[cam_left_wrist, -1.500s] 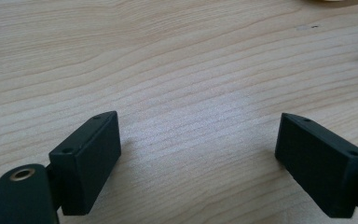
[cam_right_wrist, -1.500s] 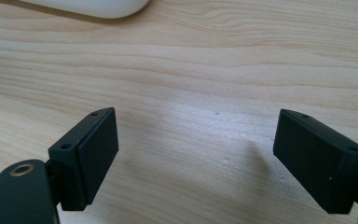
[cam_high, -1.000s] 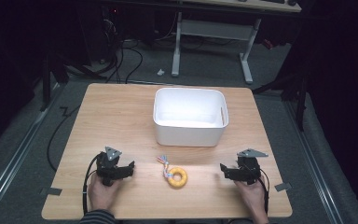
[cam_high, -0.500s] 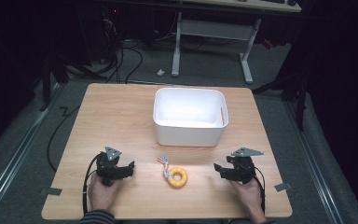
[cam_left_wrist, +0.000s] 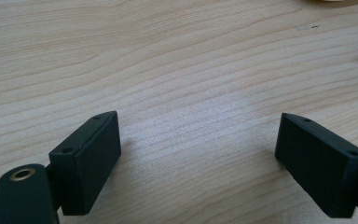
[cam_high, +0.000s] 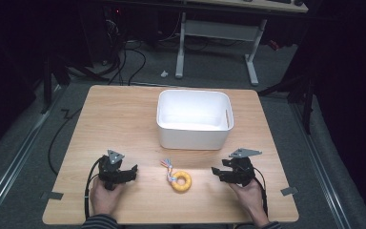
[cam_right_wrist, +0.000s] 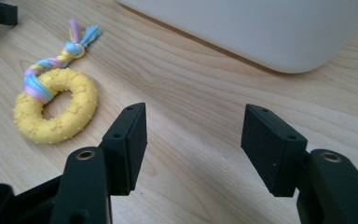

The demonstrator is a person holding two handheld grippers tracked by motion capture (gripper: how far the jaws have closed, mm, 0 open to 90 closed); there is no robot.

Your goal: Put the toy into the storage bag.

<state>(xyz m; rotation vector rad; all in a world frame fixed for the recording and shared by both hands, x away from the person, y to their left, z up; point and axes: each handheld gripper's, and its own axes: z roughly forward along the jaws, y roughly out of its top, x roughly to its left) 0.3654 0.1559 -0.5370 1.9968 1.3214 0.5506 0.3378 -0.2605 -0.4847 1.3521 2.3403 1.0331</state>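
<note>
A yellow, knobbly rubber ring toy [cam_high: 181, 181] lies flat on the light wooden table [cam_high: 124, 119], near its front edge and about midway between the two sides. A short braided rope of pink, blue and yellow strands [cam_right_wrist: 51, 65] is looped through the ring and trails off it, ending in a frayed tuft.

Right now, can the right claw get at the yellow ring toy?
Probably yes: the right claw is open and empty, with bare table between it and the yellow ring toy.
</note>
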